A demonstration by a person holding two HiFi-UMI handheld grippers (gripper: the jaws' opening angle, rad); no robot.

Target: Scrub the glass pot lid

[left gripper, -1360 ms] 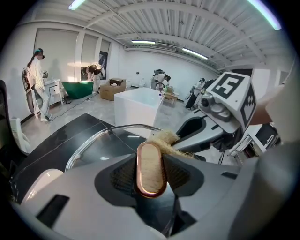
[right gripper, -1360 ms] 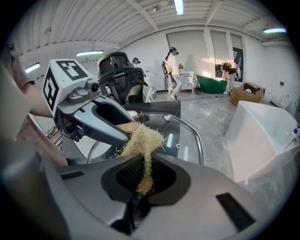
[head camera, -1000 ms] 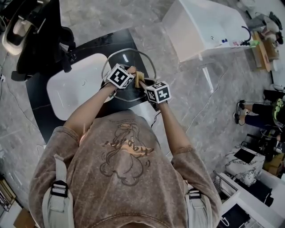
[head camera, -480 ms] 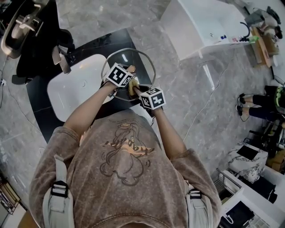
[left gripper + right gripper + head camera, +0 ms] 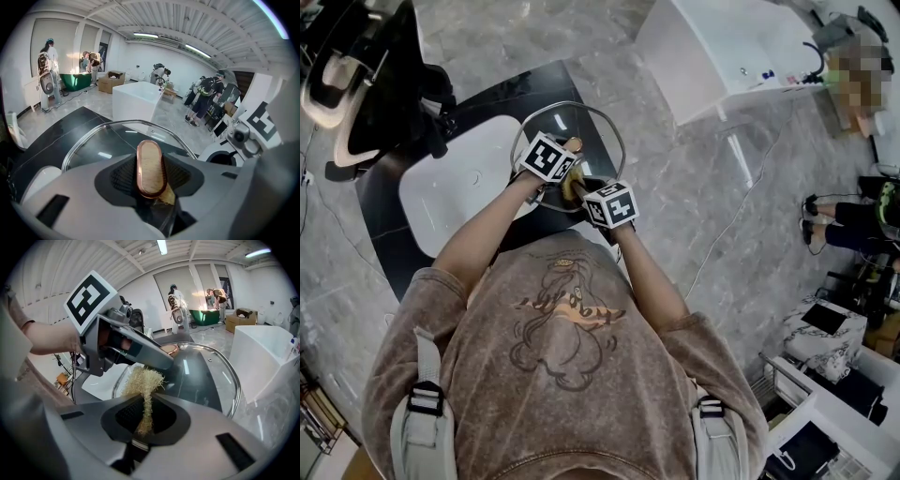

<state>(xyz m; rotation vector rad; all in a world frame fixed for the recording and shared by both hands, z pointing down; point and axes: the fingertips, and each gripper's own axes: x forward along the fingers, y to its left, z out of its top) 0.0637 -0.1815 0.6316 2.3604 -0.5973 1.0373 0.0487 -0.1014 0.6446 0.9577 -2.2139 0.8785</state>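
Over the last second the right gripper (image 5: 145, 420) has slid left across the glass toward the left gripper (image 5: 151, 187), dragging its straw-coloured scrubber (image 5: 142, 380) along. In the head view its marker cube now sits close beside the left one, where a moment ago there was a clear gap. The left gripper has kept still. It pinches the oval, copper-rimmed handle (image 5: 151, 166) of the glass lid (image 5: 586, 127) and holds the lid up over the right end of the white sink (image 5: 450, 192), which is set in the dark bench (image 5: 389, 248). The right gripper is pressed together on a thin tuft of the scrubber, whose bushy end lies against the glass just on the near side of the handle. That sideways travel reads as one scrubbing stroke, so the task appears to be under way, with the patch beside the handle being worked. Whether the far and right parts of the glass have had their turn cannot be told from here.
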